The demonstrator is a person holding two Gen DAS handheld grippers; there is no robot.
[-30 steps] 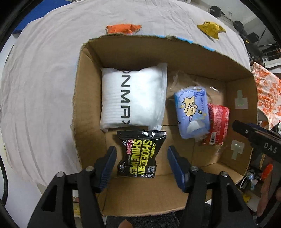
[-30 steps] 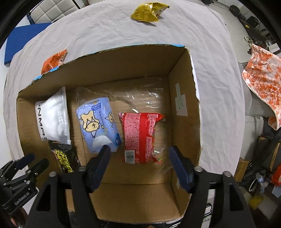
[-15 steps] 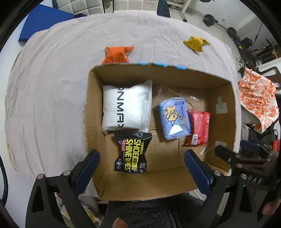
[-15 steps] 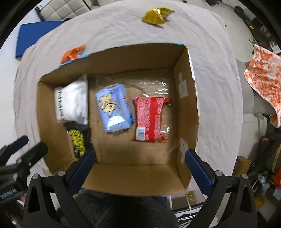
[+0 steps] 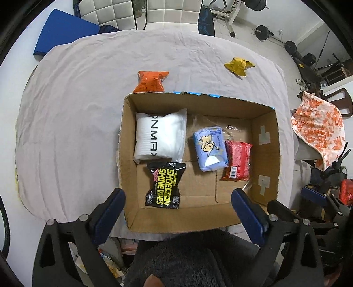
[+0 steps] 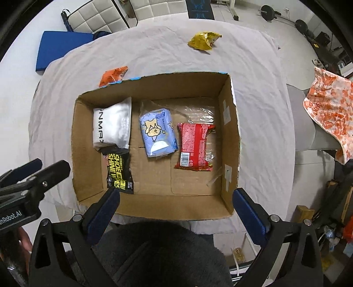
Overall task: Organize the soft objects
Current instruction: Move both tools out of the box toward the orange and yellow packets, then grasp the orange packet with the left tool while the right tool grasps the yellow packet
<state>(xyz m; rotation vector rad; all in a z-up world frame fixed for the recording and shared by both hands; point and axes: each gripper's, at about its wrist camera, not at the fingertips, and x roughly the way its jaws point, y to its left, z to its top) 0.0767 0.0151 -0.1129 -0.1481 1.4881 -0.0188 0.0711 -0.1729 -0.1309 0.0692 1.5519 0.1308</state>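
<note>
An open cardboard box [image 5: 265,141] [image 6: 229,123] stands on the cloth-covered table. Inside lie a white pack [image 5: 160,138] [image 6: 111,125], a black shoe-wipes pack [image 5: 165,185] [image 6: 119,171], a blue tissue pack [image 5: 209,148] [image 6: 157,132] and a red pack [image 5: 237,161] [image 6: 194,146]. An orange packet [image 5: 151,81] [image 6: 112,76] and a yellow packet [image 5: 238,66] [image 6: 203,40] lie on the table beyond the box. My left gripper [image 5: 177,214] is open and empty, high above the box's near edge. My right gripper [image 6: 175,212] is open and empty, likewise raised.
The table is covered by a pale cloth [image 5: 77,110]. A blue mat [image 5: 64,33], white chairs [image 5: 106,13] and gym weights [image 5: 262,32] are behind it. An orange-patterned cloth [image 5: 320,130] hangs at the right. A dark fuzzy sleeve [image 5: 187,258] fills the bottom.
Both grippers opened wide and pulled up and back from the box. The shoe-wipes pack and red pack stay lying in the box.
</note>
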